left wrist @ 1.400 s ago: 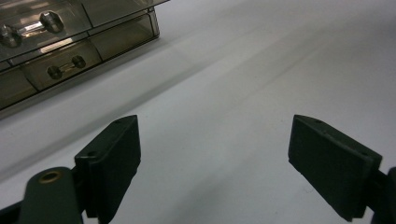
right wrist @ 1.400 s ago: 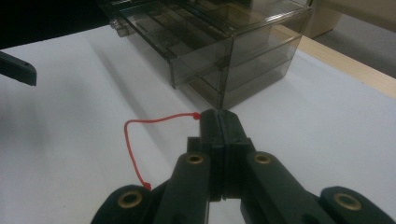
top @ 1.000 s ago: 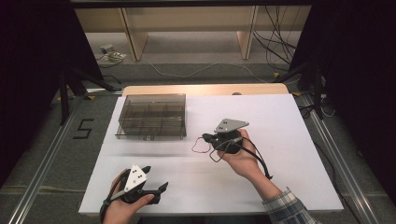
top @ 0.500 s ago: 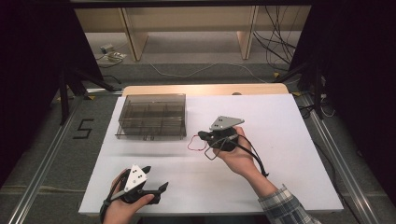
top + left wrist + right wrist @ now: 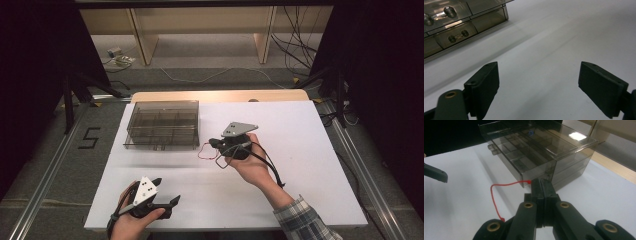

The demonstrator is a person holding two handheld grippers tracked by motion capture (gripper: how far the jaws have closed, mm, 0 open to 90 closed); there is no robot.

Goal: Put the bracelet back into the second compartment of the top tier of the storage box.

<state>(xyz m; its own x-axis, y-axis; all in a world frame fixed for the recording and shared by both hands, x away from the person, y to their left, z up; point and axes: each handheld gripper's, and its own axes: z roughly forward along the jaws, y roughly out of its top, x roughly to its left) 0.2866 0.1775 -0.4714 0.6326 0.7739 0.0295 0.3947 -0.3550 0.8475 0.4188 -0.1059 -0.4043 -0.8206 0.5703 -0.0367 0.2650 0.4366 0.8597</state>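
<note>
1. Red wire [image 5: 206, 151] is hanging from the right tool [image 5: 216, 143], just beside the smoky plastic drawer box [image 5: 162, 123] on the white desk [image 5: 300, 150].
2. Left tool [image 5: 537, 87] is idling wide, gripping nothing.
3. Right tool [image 5: 541, 185] is pinching the red wire [image 5: 496, 195]; stowing it seems left.

I see the drawer cabinet [image 5: 162, 124] standing on the counter [image 5: 310, 150], toward its far left part. Just right of the cabinet's front corner sit my right tongs [image 5: 214, 143], with the cord [image 5: 206, 152] looping beside them. My left tongs [image 5: 167, 202] lie well in front of the cabinet, at the counter's near edge.
</note>
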